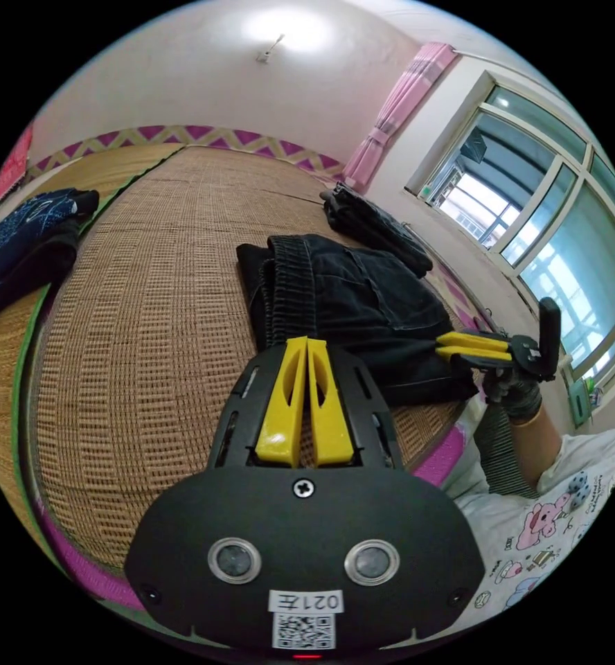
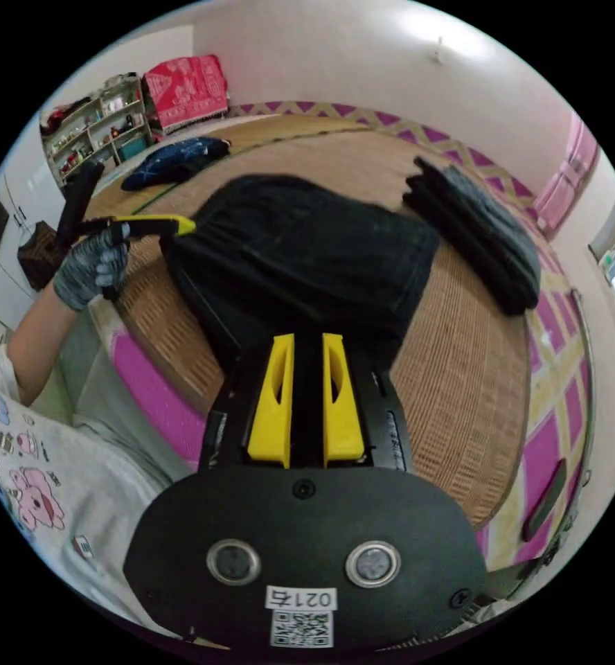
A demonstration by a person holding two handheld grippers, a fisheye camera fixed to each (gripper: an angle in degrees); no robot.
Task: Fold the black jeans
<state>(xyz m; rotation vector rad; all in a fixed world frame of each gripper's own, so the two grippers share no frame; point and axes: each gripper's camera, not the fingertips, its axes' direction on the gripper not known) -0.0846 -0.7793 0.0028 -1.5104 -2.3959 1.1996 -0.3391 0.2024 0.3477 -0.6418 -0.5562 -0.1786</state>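
Note:
The black jeans (image 1: 363,298) (image 2: 300,242) lie folded on a woven straw mat (image 1: 148,312) (image 2: 453,388), waistband toward the left gripper view's camera. My left gripper (image 1: 306,341) (image 2: 191,225) is shut, its yellow tips at the waistband edge; I cannot tell whether any cloth is pinched. My right gripper (image 2: 308,337) (image 1: 438,344) is at the jeans' near edge, with black fabric filling the gap between its jaws. A gloved hand (image 1: 515,391) (image 2: 89,267) holds each gripper.
A second dark folded garment (image 1: 373,225) (image 2: 480,235) lies further back on the mat. A navy patterned garment (image 1: 23,242) (image 2: 176,156) sits on the neighbouring mat. A window (image 1: 550,228) and a pink curtain (image 1: 397,111) are along one wall, a shelf unit (image 2: 93,125) on another.

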